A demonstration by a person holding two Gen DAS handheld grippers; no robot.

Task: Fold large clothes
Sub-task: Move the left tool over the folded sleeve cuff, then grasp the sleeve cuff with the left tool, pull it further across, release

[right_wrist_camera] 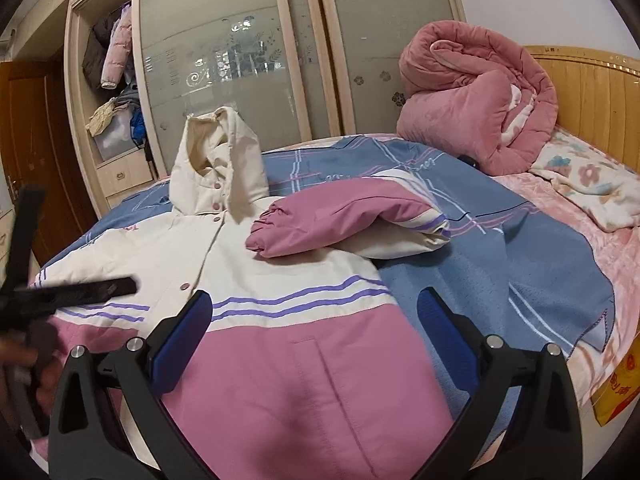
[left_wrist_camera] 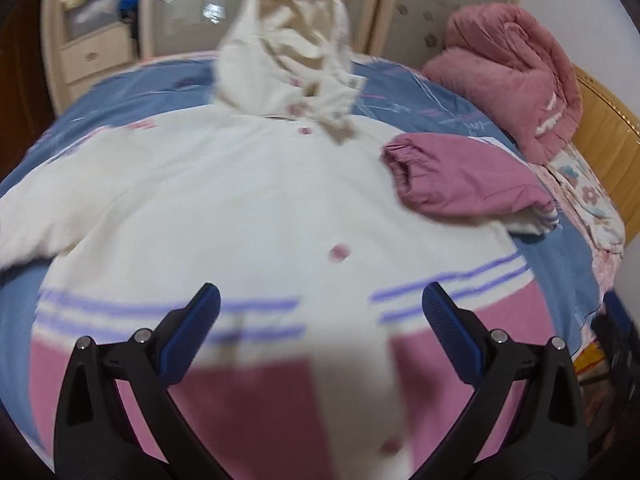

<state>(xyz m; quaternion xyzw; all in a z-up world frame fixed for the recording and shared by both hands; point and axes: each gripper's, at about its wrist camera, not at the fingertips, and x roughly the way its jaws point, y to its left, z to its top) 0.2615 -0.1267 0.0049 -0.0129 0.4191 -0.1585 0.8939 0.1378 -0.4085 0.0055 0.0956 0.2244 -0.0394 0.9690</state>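
Hovering over the jacket, you hold both grippers with jaws spread wide and nothing between the pads. The jacket lies front-up and buttoned on the blue bedspread, hem nearest you at 6 o'clock, hood standing propped at 12 o'clock. Your left gripper sits above the hem's centre, near the purple stripes; the left-wrist view is blurred, so I cannot tell whether the pads touch the cloth. Your right gripper hangs over the pink hem panel at the jacket's right edge, one finger over cloth and the other over bedspread, which I judge suits taking that side seam. The right sleeve is already laid across the chest, cuff toward 10 o'clock in the right-wrist view, so one sleeve fold appears done. The left sleeve runs outward at 9 o'clock and looks unfolded; I judge it the next item. A rolled pink quilt sits at 1 o'clock against the headboard, well apart from the work. The wardrobe stands beyond the bed. Risk noted: padded fabric may spring back, and the upright hood may topple when the body is folded.
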